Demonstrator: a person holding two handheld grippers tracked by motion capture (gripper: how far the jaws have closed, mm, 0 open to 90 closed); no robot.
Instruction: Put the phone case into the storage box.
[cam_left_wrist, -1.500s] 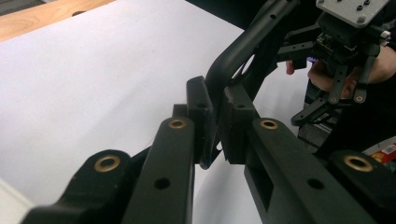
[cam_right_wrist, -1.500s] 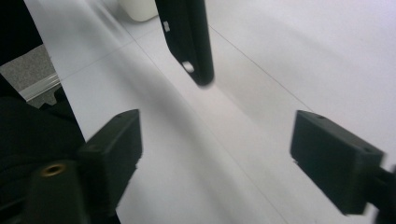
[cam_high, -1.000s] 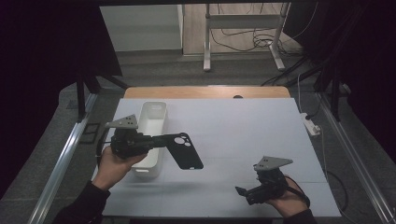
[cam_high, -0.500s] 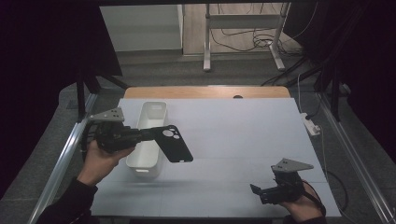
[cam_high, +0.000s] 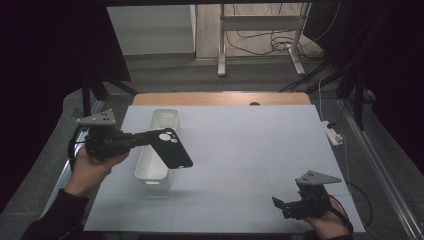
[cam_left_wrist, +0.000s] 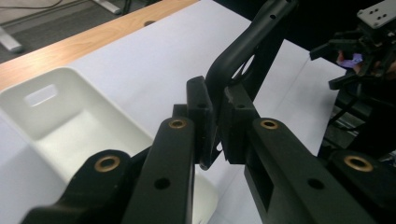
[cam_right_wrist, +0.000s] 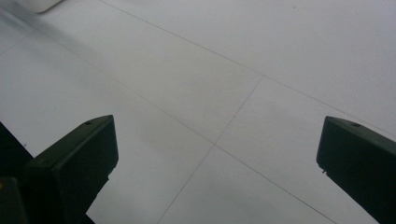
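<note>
A dim room with a bare floor and a metal stand at the back surrounds a pale grey tabletop (cam_high: 250, 145) with a wooden strip along its far edge. Nearest, by the near right corner, the right gripper (cam_high: 278, 204) rests low over the tabletop with its jaws spread wide and nothing between them; the right gripper view looks down on bare surface. Farther in, toward the left edge, the left gripper (cam_left_wrist: 215, 128) has its jaws pressed together on one end of a black phone case (cam_high: 171, 148), pinching its thin wall; the case hangs in the air above the near end of a long white bin (cam_high: 161, 125) that runs from near to far beside the left edge. The case's long axis lies roughly level and slants from the gripper toward the near right, its camera cutout close to the jaws and its open end pointing away from them. Judging by this, the step is dropping the case into the bin: it would go best by swinging the case's length in line with the bin's, lowering it inside the walls, and only then letting go.
</note>
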